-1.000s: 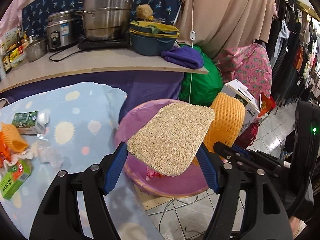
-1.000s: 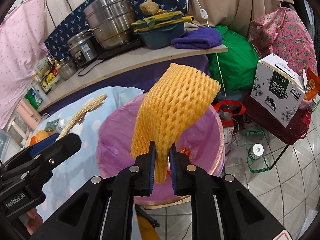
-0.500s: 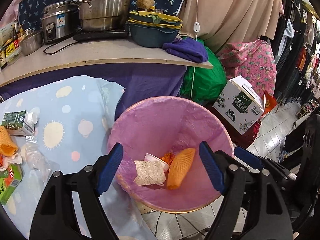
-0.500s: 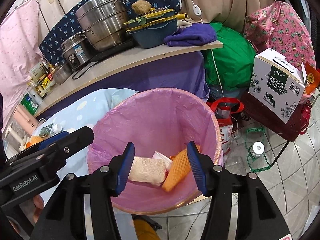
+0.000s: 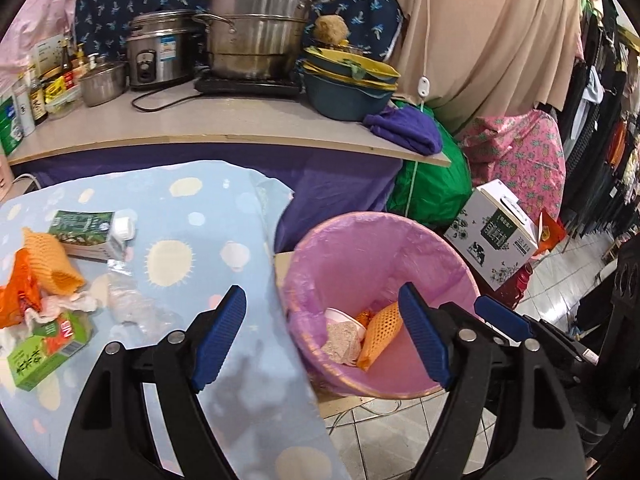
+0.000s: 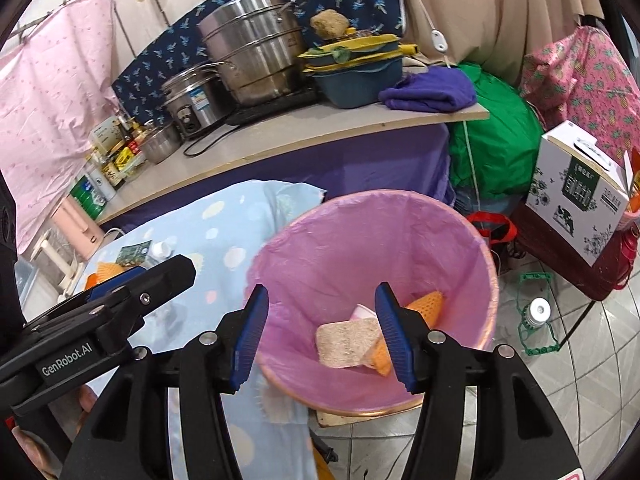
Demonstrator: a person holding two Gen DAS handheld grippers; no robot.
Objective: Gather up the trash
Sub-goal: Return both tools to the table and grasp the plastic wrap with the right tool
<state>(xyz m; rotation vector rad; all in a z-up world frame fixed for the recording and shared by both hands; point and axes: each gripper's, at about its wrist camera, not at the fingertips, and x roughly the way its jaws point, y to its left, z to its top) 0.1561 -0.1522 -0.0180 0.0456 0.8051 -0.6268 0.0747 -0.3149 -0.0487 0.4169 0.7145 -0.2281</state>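
Observation:
A bin with a pink liner [image 5: 360, 220] [image 6: 360, 200] stands on the floor beside the blue spotted table [image 5: 224, 216]. Inside it lie a beige scrub pad [image 5: 342, 338] [image 6: 346, 342], an orange foam net [image 5: 382, 328] [image 6: 430, 302] and a white cup [image 5: 340, 314]. My left gripper [image 5: 320, 312] hangs open and empty over the table edge and the bin's left rim. Above the bin, my right gripper [image 6: 322, 300] is open with nothing in it. On the table lie a green carton [image 5: 84, 232], another orange net [image 5: 50, 264], a green box [image 5: 44, 348], clear plastic [image 5: 132, 308] and an orange wrapper [image 5: 16, 296].
Behind the table runs a counter [image 5: 240, 120] with steel pots, bowls and a purple cloth [image 5: 404, 128]. Right of the bin are a green bag [image 5: 432, 184] and a white printed box [image 5: 496, 236]. A small jar [image 6: 536, 312] stands on the tiled floor.
The left gripper let go of the beige pad and the right opened off the orange net; both now lie in the bin. The left view has swung left, showing more table.

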